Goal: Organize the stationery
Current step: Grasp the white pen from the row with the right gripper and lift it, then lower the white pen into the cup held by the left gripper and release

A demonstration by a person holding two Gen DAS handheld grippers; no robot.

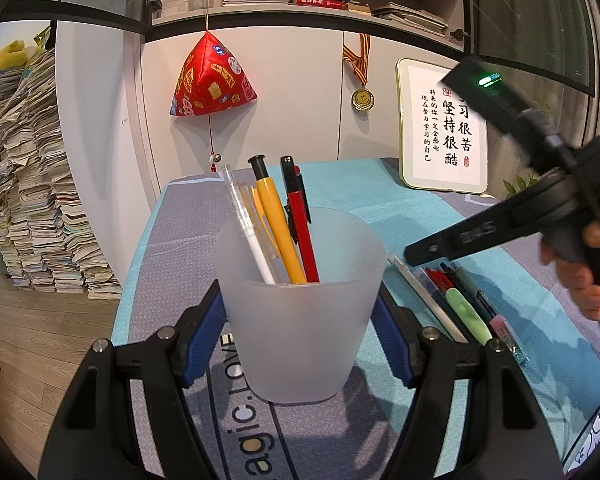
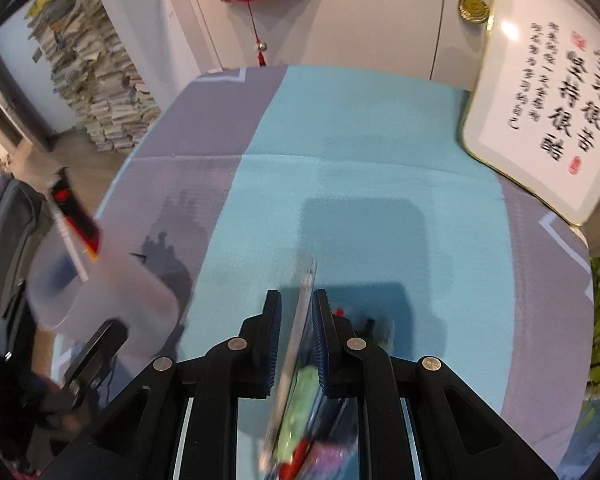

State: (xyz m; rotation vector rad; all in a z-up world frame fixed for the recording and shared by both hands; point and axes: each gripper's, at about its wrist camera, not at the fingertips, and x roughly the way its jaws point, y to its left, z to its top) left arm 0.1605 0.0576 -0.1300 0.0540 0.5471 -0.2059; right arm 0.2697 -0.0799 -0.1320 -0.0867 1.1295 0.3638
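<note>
My left gripper (image 1: 300, 312) is shut on a frosted white cup (image 1: 298, 304) standing on the cloth-covered table. The cup holds a clear pen (image 1: 246, 228), a yellow pen (image 1: 278, 224) and a red pen (image 1: 300, 224). Several pens (image 1: 456, 304) lie on the cloth right of the cup, among them a white one and a green one. My right gripper (image 2: 296, 304) hangs just above these pens with a clear pen (image 2: 296, 344) between its pads, a small gap showing on each side. The cup shows blurred at the left of the right wrist view (image 2: 100, 300). The right gripper body (image 1: 520, 216) hovers right of the cup.
A framed calligraphy board (image 1: 444, 132) leans at the table's back right. A red pyramid ornament (image 1: 212, 76) and a medal (image 1: 362, 98) hang on the cabinet behind. Tall stacks of papers (image 1: 32, 184) stand on the floor left of the table (image 2: 380, 152).
</note>
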